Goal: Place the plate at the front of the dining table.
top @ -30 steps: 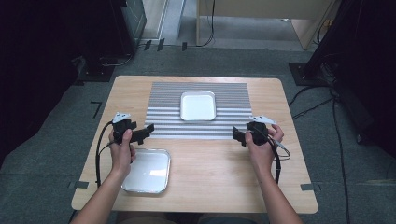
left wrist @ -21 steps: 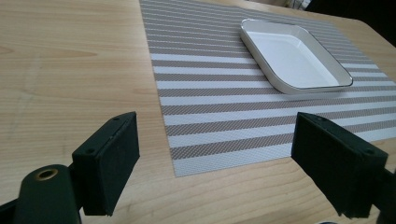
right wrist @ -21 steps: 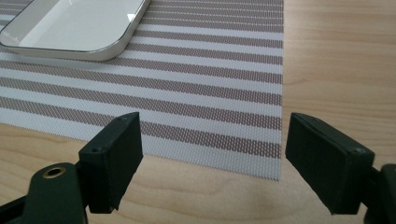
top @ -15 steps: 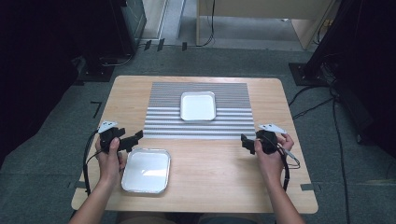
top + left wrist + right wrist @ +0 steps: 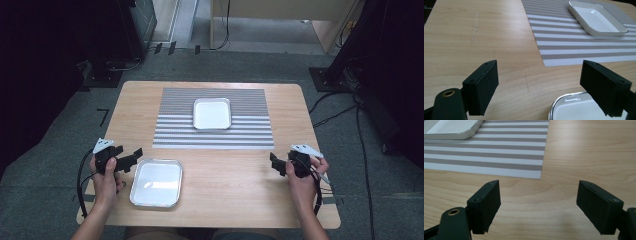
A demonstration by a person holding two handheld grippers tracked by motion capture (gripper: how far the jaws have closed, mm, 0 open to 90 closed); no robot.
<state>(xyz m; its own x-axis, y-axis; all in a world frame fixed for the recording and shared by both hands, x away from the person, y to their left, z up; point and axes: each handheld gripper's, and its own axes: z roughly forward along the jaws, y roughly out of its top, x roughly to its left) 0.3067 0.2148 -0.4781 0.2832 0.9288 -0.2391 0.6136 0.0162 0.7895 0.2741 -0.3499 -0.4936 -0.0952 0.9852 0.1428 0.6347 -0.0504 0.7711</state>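
Currently: light wooden bench (image 5: 225, 200) carries grey-and-white striped placemat (image 5: 215, 135) at centre-rear; white rectangular ceramic dish (image 5: 212, 113) rests on mat. Shiny metal-rimmed rectangular tray (image 5: 156, 182) sits on bare wood near front-left edge, apart from mat. Left claw (image 5: 131, 159) held in left hand (image 5: 106, 179) just beside tray's left rear corner, jaws spread wide, nothing between them. Right claw (image 5: 274, 163) held in right hand (image 5: 302, 180) over bare wood at front-right, jaws likewise spread, empty, well apart from tray and dish.
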